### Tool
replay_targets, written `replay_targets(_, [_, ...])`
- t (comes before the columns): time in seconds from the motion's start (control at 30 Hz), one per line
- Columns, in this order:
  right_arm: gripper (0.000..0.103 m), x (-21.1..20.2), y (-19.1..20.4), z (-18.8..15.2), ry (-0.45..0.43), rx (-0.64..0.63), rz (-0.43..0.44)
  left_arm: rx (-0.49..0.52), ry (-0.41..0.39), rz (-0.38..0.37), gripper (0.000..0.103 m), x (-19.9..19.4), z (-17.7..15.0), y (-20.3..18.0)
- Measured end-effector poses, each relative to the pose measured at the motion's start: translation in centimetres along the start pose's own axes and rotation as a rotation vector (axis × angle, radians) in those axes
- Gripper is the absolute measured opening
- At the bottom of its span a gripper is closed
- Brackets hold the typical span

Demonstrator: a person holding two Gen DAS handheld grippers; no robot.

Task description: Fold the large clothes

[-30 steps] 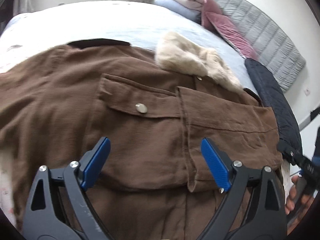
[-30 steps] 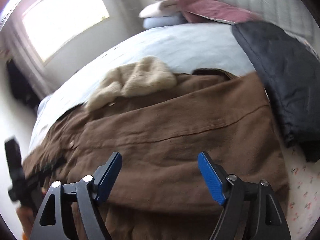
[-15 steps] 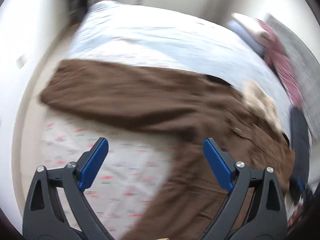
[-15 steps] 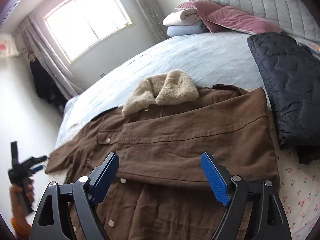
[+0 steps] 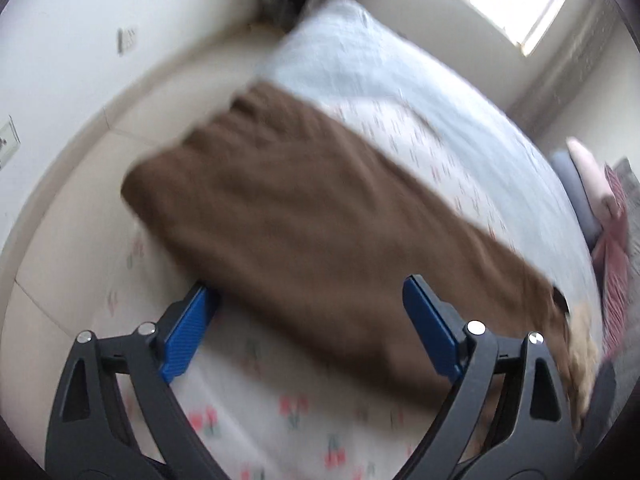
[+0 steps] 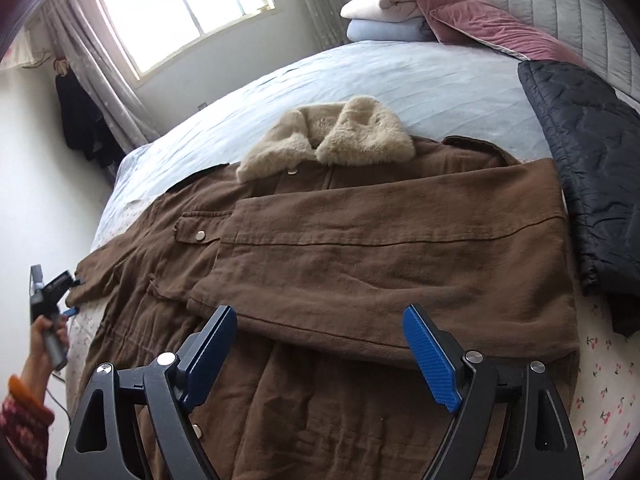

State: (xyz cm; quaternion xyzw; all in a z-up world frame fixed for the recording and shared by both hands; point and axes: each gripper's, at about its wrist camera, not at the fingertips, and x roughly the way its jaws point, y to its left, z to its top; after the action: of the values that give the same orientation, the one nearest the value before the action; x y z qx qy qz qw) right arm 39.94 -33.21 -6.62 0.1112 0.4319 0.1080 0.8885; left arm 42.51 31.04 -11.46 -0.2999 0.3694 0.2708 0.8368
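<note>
Left gripper (image 5: 310, 328) jaws closing, empty above brown coat sleeve (image 5: 304, 216), right gripper (image 6: 320, 354) wide apart, empty

No text, label, brand, number or sign is showing legibly in either view.
</note>
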Motion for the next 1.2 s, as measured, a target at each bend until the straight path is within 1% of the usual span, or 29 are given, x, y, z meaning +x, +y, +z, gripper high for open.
replay_targets(0.03, [0.086, 0.2, -0.1, 0.0, 0.000, 0.002, -0.003, -0.003, -0.019, 0.029, 0.084, 0.2, 0.2, -0.2])
replay_targets(0.07, [0.086, 0.3, -0.2, 0.0, 0.002, 0.008, -0.005, -0.005, -0.038, 0.072, 0.071, 0.5, 0.5, -0.4])
replay_targets(0.1, [0.086, 0.5, -0.3, 0.0, 0.005, 0.015, -0.004, -0.008, -0.045, 0.105, 0.052, 0.9, 0.7, -0.6])
replay_targets(0.13, [0.086, 0.7, -0.4, 0.0, 0.008, 0.023, -0.002, -0.008, -0.050, 0.140, 0.039, 1.0, 0.9, -0.8])
replay_targets(0.17, [0.086, 0.9, -0.6, 0.0, 0.012, 0.031, 0.001, -0.013, -0.054, 0.145, 0.016, 1.0, 1.1, -1.0])
replay_targets(0.2, [0.086, 1.0, -0.7, 0.0, 0.013, 0.036, 0.003, -0.031, -0.059, 0.121, 0.013, 0.7, 1.2, -1.2])
replay_targets(0.27, [0.086, 1.2, -0.9, 0.0, 0.013, 0.046, 0.003, -0.047, -0.107, 0.099, 0.011, -0.9, 1.4, -1.8])
replay_targets(0.3, [0.086, 1.3, -1.1, 0.0, 0.014, 0.053, 0.000, -0.022, -0.162, 0.074, 0.011, -2.6, 1.5, -3.0])
replay_targets(0.4, [0.086, 1.4, -1.7, 0.0, 0.014, 0.080, -0.001, 0.125, -0.303, 0.010, 0.010, -7.0, 1.2, -6.8])
replay_targets(0.5, [0.086, 1.5, -2.2, 0.0, 0.014, 0.109, 0.009, 0.255, -0.405, -0.099, 0.010, -11.2, 0.3, -11.2])
replay_targets(0.57, [0.086, 1.5, -2.4, 0.0, 0.014, 0.119, 0.010, 0.313, -0.436, -0.179, 0.009, -13.2, -0.7, -13.6])
replay_targets(0.6, [0.086, 1.6, -2.4, 0.0, 0.014, 0.122, 0.010, 0.354, -0.449, -0.238, 0.009, -14.6, -1.5, -15.4])
replay_targets(0.67, [0.086, 1.7, -2.5, 0.0, 0.017, 0.127, 0.009, 0.410, -0.457, -0.315, 0.009, -16.3, -2.9, -17.7])
replay_targets(0.7, [0.086, 1.7, -2.5, 0.0, 0.018, 0.128, 0.008, 0.446, -0.454, -0.374, 0.009, -17.3, -4.0, -19.4])
replay_targets(0.83, [0.086, 1.8, -2.7, 0.0, 0.021, 0.136, 0.007, 0.540, -0.411, -0.536, 0.009, -19.0, -7.8, -24.3])
replay_targets(0.93, [0.086, 2.0, -2.8, 0.0, 0.026, 0.145, 0.005, 0.598, -0.334, -0.634, 0.009, -19.3, -11.1, -27.3])
replay_targets(1.0, [0.086, 2.2, -2.9, 0.0, 0.030, 0.150, 0.004, 0.645, -0.288, -0.679, 0.009, -19.0, -13.5, -29.0])
replay_targets(1.07, [0.086, 2.4, -2.9, -0.1, 0.036, 0.152, 0.005, 0.707, -0.217, -0.720, 0.010, -18.3, -15.9, -30.6])
replay_targets(1.13, [0.086, 2.6, -3.0, -0.1, 0.039, 0.153, 0.004, 0.808, -0.089, -0.761, 0.014, -17.4, -19.1, -31.7])
replay_targets(1.17, [0.086, 2.6, -3.0, -0.1, 0.041, 0.154, 0.005, 0.858, -0.027, -0.768, 0.027, -16.7, -20.5, -31.9])
replay_targets(1.2, [0.086, 2.7, -3.0, -0.1, 0.042, 0.154, 0.005, 0.923, 0.050, -0.774, 0.046, -15.6, -21.9, -32.1])
